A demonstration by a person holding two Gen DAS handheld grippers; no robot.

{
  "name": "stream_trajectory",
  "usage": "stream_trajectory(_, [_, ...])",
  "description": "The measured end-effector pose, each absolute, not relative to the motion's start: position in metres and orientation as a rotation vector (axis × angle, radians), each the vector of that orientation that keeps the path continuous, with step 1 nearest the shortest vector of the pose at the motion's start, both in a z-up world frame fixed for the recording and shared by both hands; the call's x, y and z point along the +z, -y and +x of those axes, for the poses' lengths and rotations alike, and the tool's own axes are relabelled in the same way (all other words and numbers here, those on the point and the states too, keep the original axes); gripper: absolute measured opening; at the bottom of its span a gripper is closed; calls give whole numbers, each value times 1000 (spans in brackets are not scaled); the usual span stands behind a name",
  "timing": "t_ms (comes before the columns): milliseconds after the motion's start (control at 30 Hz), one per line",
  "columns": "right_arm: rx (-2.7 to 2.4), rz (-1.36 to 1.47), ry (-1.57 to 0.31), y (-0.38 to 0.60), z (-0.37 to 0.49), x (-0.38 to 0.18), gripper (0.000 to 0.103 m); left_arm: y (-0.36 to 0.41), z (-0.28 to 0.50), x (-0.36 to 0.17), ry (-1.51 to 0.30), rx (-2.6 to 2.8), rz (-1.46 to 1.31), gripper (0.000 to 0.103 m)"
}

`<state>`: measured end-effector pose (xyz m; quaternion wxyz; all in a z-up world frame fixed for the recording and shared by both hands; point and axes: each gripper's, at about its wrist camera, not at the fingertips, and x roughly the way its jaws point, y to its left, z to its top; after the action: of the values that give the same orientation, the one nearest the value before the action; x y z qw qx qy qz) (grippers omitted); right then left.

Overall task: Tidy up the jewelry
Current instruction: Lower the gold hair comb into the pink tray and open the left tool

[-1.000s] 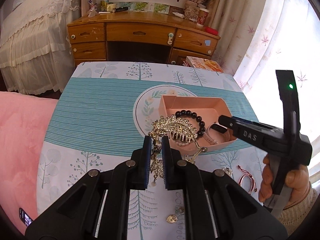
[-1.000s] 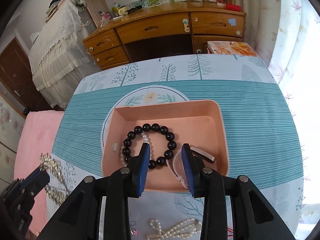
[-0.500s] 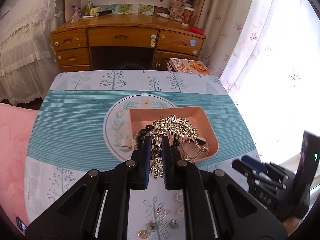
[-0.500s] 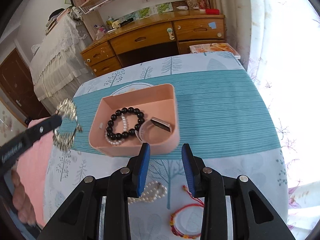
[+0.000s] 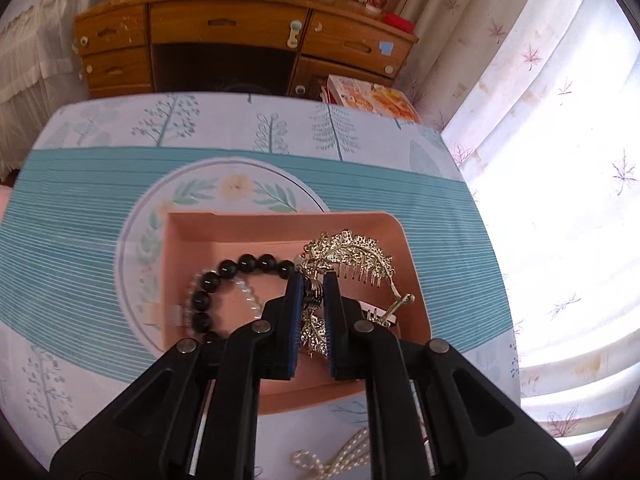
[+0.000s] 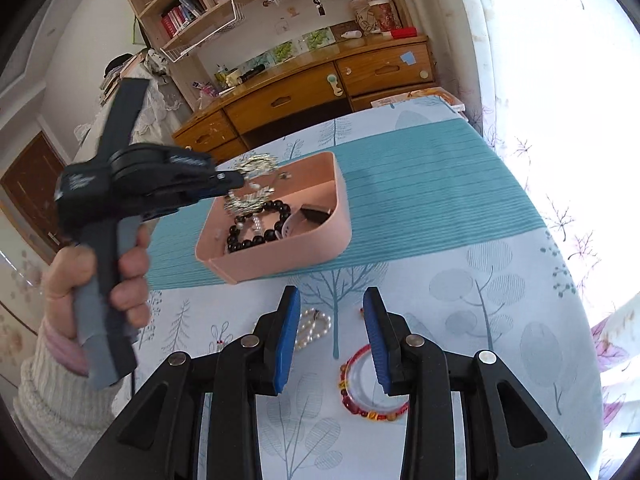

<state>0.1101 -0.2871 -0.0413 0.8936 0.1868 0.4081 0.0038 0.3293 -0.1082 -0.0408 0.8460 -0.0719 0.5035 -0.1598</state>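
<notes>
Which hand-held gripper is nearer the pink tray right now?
Left. The left hand-held gripper hangs over the pink tray, clamped on the gold hair comb. The right hand-held gripper is open over the tablecloth short of it.

No legible text, white lettering on left gripper (image 6: 224,179) body blurred beyond reading, book spines on shelf (image 6: 188,8) too small, printed box (image 5: 376,98) by desk unreadable
</notes>
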Motion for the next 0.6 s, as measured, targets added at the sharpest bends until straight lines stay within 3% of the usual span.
stream_trajectory(267, [-16, 412, -844, 296, 99, -50, 33, 121, 353, -67, -1128, -307, -208, 9])
stream_trajectory(367, [-17, 411, -840, 296, 99, -51, 33, 116, 359, -72, -1169, -295, -220, 17])
stream_trajectory(600, [-16, 420, -831, 298, 98, -49, 33, 97, 340, -57, -1145, -306, -213, 20])
